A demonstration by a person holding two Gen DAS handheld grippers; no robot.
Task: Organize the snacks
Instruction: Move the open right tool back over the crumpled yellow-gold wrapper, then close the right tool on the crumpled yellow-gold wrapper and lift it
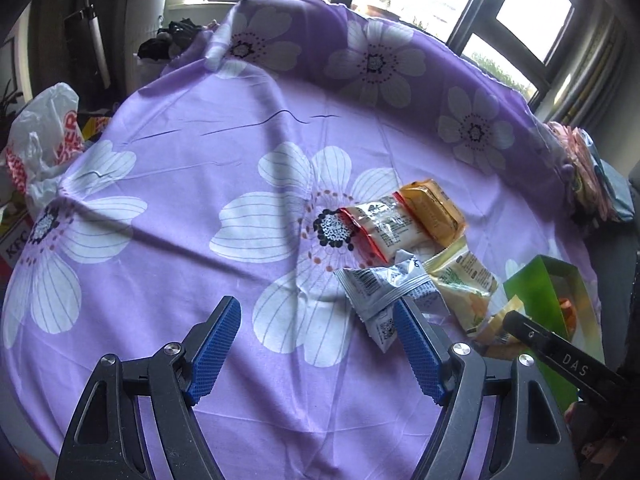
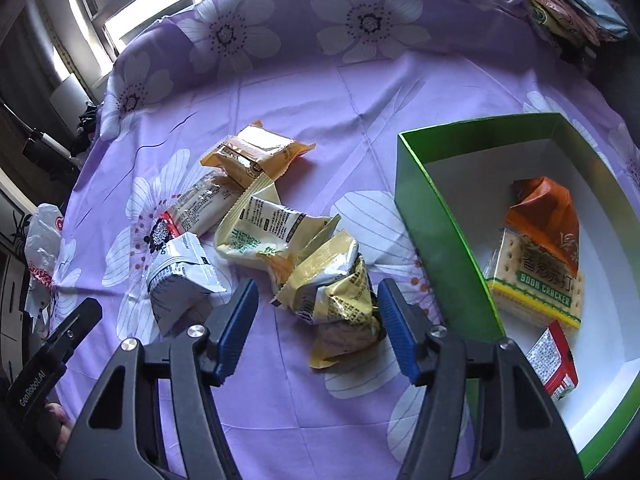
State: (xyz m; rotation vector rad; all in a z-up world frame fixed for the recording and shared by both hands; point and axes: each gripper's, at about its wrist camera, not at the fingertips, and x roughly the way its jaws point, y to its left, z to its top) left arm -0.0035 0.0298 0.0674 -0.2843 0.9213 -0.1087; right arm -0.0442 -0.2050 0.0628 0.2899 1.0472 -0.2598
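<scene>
Several snack packets lie in a loose pile on the purple flowered cloth (image 2: 360,92). In the right wrist view my right gripper (image 2: 316,320) is open, jaws either side of a crumpled yellow packet (image 2: 340,292). Beyond it lie a pale green-yellow packet (image 2: 264,232), a grey-white packet (image 2: 180,280), a red-edged clear packet (image 2: 200,204) and an orange packet (image 2: 256,152). A green box (image 2: 432,216) at the right holds a soda cracker pack (image 2: 540,276) and a small red packet (image 2: 554,360). My left gripper (image 1: 320,340) is open, its right finger beside the grey-white packet (image 1: 380,292).
A white plastic bag (image 1: 44,136) sits off the table's left edge. Folded cloths and packets (image 2: 560,4) are heaped at the far right corner. Windows run along the far side. The green box also shows in the left wrist view (image 1: 536,300).
</scene>
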